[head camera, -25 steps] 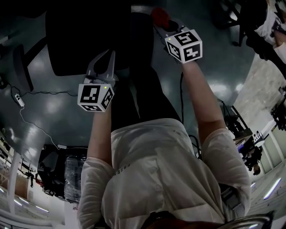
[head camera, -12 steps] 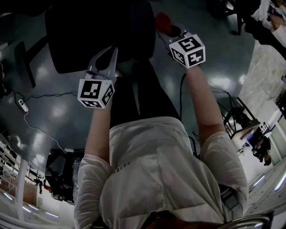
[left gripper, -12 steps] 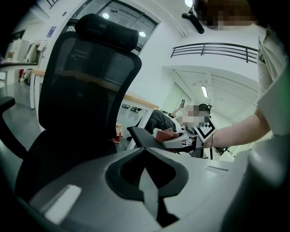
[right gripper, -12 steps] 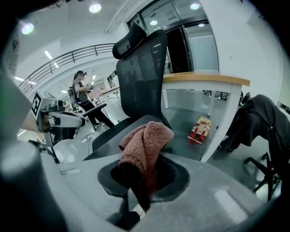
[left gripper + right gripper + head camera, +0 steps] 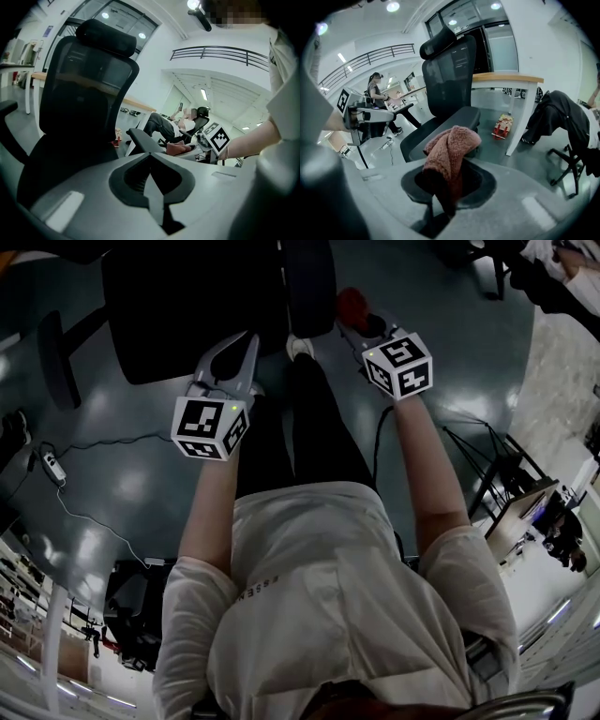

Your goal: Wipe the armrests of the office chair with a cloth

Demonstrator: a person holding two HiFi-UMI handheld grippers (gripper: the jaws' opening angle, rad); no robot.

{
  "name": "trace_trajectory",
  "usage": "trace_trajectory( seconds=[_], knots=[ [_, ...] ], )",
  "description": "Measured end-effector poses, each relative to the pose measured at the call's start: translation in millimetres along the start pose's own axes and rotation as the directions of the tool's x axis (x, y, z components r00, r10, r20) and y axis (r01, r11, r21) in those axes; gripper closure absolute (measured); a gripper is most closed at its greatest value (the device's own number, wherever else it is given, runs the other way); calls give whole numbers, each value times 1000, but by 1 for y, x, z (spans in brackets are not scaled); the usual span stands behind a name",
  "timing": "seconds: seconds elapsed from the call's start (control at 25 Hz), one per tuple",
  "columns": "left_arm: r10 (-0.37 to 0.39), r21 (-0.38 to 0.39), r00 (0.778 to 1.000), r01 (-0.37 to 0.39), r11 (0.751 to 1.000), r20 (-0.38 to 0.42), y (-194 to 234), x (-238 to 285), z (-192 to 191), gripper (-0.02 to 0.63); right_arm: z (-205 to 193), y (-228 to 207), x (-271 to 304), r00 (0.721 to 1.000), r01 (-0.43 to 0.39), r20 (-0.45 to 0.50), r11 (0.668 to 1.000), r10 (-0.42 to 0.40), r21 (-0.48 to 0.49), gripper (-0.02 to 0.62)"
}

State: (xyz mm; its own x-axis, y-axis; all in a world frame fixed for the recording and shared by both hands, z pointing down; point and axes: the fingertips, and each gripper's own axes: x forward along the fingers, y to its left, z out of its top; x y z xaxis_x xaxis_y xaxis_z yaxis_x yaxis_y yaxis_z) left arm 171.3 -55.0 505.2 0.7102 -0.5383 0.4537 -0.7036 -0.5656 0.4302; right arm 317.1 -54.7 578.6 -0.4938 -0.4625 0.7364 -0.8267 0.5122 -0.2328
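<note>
Stepped in toward the office chair over the last second. Seat larger at 12 o'clock of the head view, left gripper and right gripper both lower in frame, white shoe newly showing at the seat edge. Judged as approach only, no wiping yet.

Found the chair filling 10 to 12 o'clock, seat front toward the person. Noted the near armrest at 12 to 1 o'clock and the far armrest out at 10 o'clock, well apart from both tools.

Held the left gripper over the seat front at about 11 o'clock, jaws pressed together on nothing, no clear contact with the chair. Held the right gripper at 1 o'clock, just beside the near armrest, jaws pinching the cloth.

Saw the cloth as a reddish knit, caught by a low fold only. Bulk bunched and flopped over above the tips in the right gripper view.

Risks, as judged:
- Could lose the cloth under drag along the armrest pad, given so small a pinch.
- Could scrape hard jaw tips on the pad instead of fabric if brought down tip-first.
- Could push the chair into a swivel or roll on a firm stroke, with nothing braced by the left gripper.
- Could miss the pad edges by wiping with a narrow lump, not a spread face.
</note>
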Motion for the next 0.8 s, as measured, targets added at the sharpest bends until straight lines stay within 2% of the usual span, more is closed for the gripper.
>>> trace_trajectory(
  seconds=[0.12,0.2,0.32,0.44,0.56,0.72,0.8],
  knots=[
    [-17,15,1000,17,1000,3,-6,-13,-2,589,-14,13,-8,999,35,3,998,-35,51,540],
    [-19,20,1000,18,1000,4,-6,-24,-8,589,-23,20,-12,998,64,19,991,-66,118,540],
    [-14,21,1000,14,1000,0,-3,-40,-17,589,-32,27,-16,992,100,52,962,-117,252,540],
    [-18,18,1000,18,1000,-6,0,-52,-25,589,-35,39,-14,987,118,60,933,-147,341,540],
    [-27,12,1000,27,1000,-9,1,-62,-31,589,-31,56,-5,988,114,54,918,-145,380,540],
    [-29,10,1000,29,1000,1,5,-73,-35,589,-29,66,1,981,147,52,887,-188,438,540],
    [-27,8,1000,27,1000,7,9,-77,-34,589,-27,75,5,984,130,54,888,-171,441,540]
  ],
)
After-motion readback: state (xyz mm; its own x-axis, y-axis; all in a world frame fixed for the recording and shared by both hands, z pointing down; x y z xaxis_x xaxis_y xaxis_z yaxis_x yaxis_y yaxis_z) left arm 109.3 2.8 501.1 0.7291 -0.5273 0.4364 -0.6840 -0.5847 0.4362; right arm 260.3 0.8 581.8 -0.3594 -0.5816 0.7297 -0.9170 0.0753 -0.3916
